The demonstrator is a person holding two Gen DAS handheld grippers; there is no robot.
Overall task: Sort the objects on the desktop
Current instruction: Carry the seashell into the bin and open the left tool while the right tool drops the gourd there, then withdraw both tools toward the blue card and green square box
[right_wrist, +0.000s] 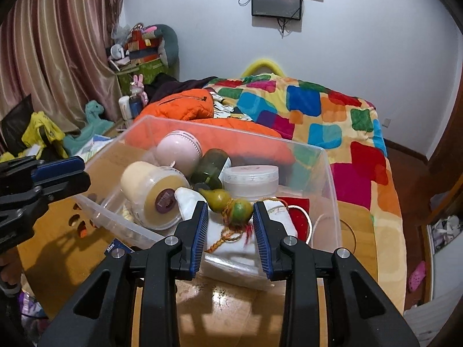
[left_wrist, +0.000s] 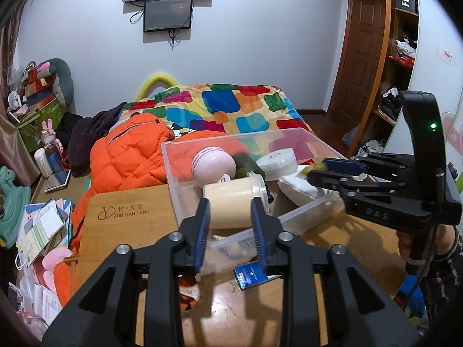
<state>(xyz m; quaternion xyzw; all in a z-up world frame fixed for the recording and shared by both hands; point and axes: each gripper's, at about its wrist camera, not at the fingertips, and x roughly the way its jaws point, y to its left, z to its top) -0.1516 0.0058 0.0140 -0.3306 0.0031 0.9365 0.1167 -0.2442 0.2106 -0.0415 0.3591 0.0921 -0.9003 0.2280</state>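
Clear rectangular plastic bin [right_wrist: 328,173] sits on the wooden tabletop [right_wrist: 231,303], already well filled: pink ball-shaped gadget [right_wrist: 178,150], cream cylindrical jar with clear lid [right_wrist: 150,193], dark green glass bottle [right_wrist: 212,164], round white lidded tub [right_wrist: 250,180], folded white cloth [right_wrist: 188,199], red fabric [right_wrist: 298,214] at the right end.

Right gripper [right_wrist: 231,217] — fingers parted, over the near wall of the bin. The small green-yellow gourd charm with braided orange cord [right_wrist: 228,204] lies between the blue pads, on top of the cloth. Contact with either pad cannot be judged; it looks released, or about to be, resting on the pile.

Left gripper [left_wrist: 230,222] — fingers apart, holding nothing, in front of the bin, lined up with the cream jar.

A blue and white packet [left_wrist: 250,274] remains on the table against the bin's near wall; probably the next item.

Judgement on the step: if the gourd is being dropped, keep the pads wide and withdraw straight up and back, so the cord does not snag a pad and drag the charm out. The gourd is round and perched on soft cloth — it may roll toward the jar, harmless inside the bin. Keep the left gripper clear of the bin wall; a nudge would slide the light bin.
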